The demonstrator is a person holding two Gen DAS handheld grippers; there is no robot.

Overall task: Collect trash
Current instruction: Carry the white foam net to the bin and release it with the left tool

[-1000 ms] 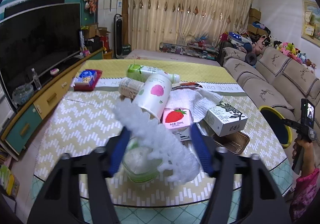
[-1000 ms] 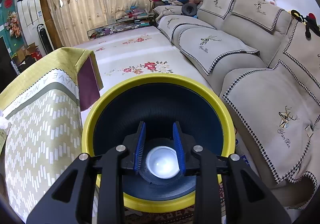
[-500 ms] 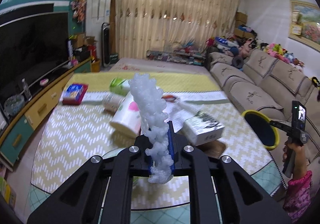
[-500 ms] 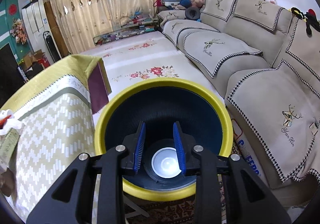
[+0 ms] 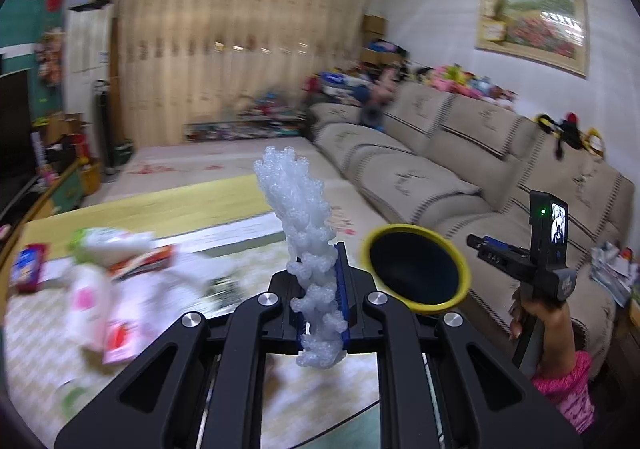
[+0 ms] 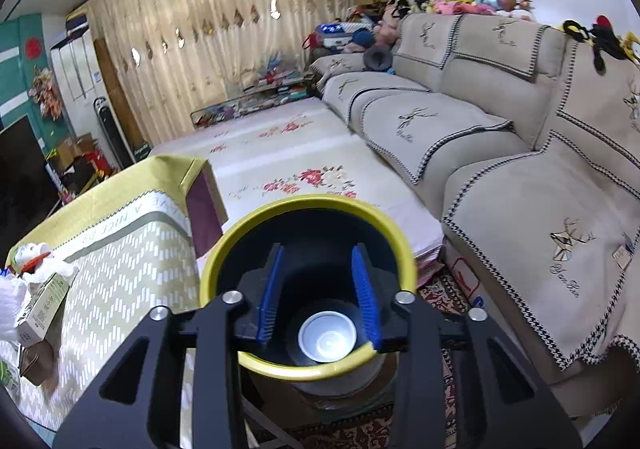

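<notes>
**Kid:** Beside the table (image 5: 48, 333) stands a big bin (image 5: 416, 273) with a yellow rim. Why is it so close?

**Helper:** So trash only has a short trip, I think. It sits just past the table's edge, between the table and the sofa (image 6: 520, 153).

**Kid:** Why is the white foam net (image 5: 308, 249) sticking up like that?

**Helper:** The left gripper (image 5: 320, 313) is squeezing it tight near its bottom end, so the rest stands tall. It is lifted off the table and close to the bin.

**Kid:** And the other claw?

**Helper:** The right gripper (image 6: 318, 293) hangs right over the bin. Its jaws have just been opening, and nothing is between them. A white cup (image 6: 327, 337) lies below, at the bottom of the bin.

**Kid:** Let's count, biggest first!

**Helper:** One sofa, one table, one bin, two grippers, one foam net, one cup in the bin. The pile on the table is too blurry to count.
</notes>
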